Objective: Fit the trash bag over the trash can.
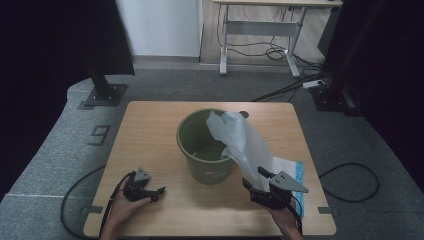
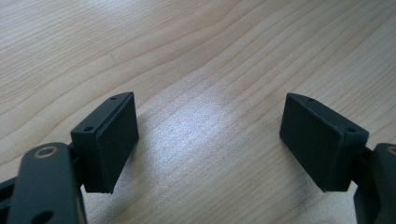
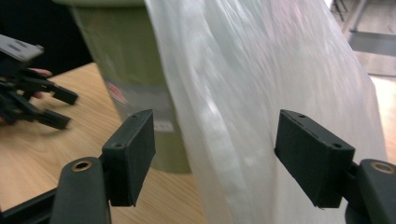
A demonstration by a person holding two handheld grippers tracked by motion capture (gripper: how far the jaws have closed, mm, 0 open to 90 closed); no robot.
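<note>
A green bucket (image 1: pixel 204 150) stands upright in the middle of the wooden table (image 1: pixel 150 130). A translucent white plastic bag (image 1: pixel 244 142) hangs over its right rim and runs down to the tabletop. My right gripper (image 1: pixel 256 181) sits at the bag's lower end, open. In the right gripper view the bag (image 3: pixel 243 93) lies between the spread jaws of that gripper (image 3: pixel 215 151), which do not pinch it, with the bucket (image 3: pixel 126 70) behind. My left gripper (image 1: pixel 159 192) rests low at the front left, open over bare wood (image 2: pixel 208 140).
A blue and white flat packet (image 1: pixel 294 172) lies under the bag's end at the table's right edge. Dark curtains flank the scene, a black stand base (image 1: pixel 104 94) stands beyond the table's far left corner, and cables (image 1: pixel 350 182) lie on the carpet.
</note>
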